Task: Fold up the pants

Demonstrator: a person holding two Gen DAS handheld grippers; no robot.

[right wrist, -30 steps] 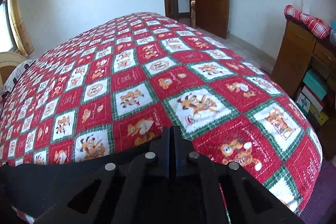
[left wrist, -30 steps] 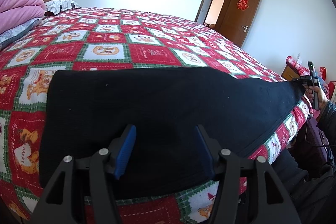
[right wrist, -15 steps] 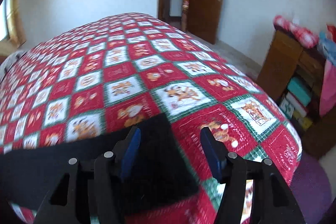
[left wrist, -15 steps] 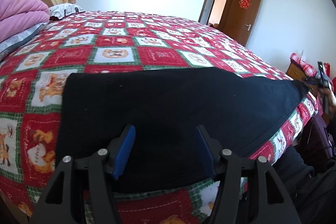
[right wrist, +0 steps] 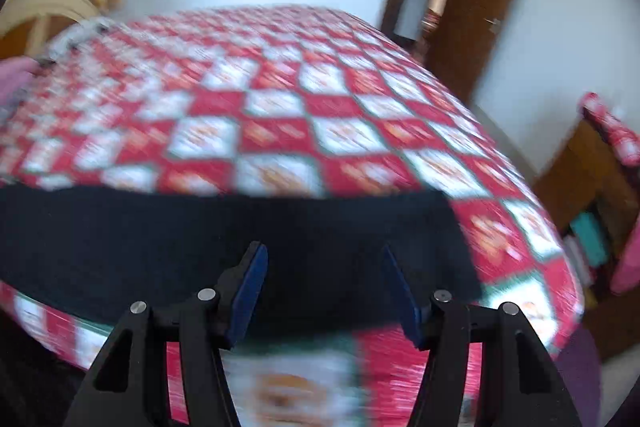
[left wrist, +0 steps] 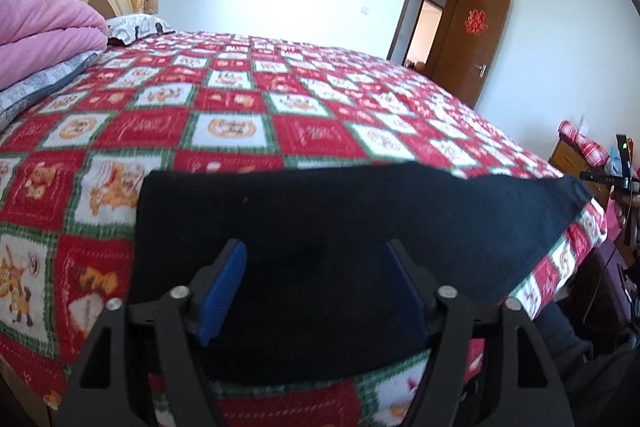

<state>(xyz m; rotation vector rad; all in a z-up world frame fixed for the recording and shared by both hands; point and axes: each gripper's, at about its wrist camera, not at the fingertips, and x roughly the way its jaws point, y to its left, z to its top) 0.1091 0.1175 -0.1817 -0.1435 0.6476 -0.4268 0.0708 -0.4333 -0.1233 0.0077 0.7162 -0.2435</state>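
Observation:
Black pants [left wrist: 340, 219] lie flat in a long strip along the near edge of the bed, on a red, white and green checked quilt [left wrist: 240, 115]. My left gripper [left wrist: 316, 259] is open and empty, hovering just above the pants' left part. My right gripper [right wrist: 322, 263] is open and empty, over the pants' right end [right wrist: 280, 223]; this view is motion-blurred. The right gripper also shows at the far right of the left wrist view [left wrist: 624, 179], off the pants' end.
Folded pink bedding [left wrist: 44, 39] and a pillow [left wrist: 136, 27] lie at the head of the bed on the left. A wooden cabinet [right wrist: 592, 179] stands to the right of the bed. An open brown door [left wrist: 468, 43] is at the back.
My right gripper opened and let go of the pants' end, then drew back and swung left. My left gripper stayed open and shifted right and slightly back over the pants.

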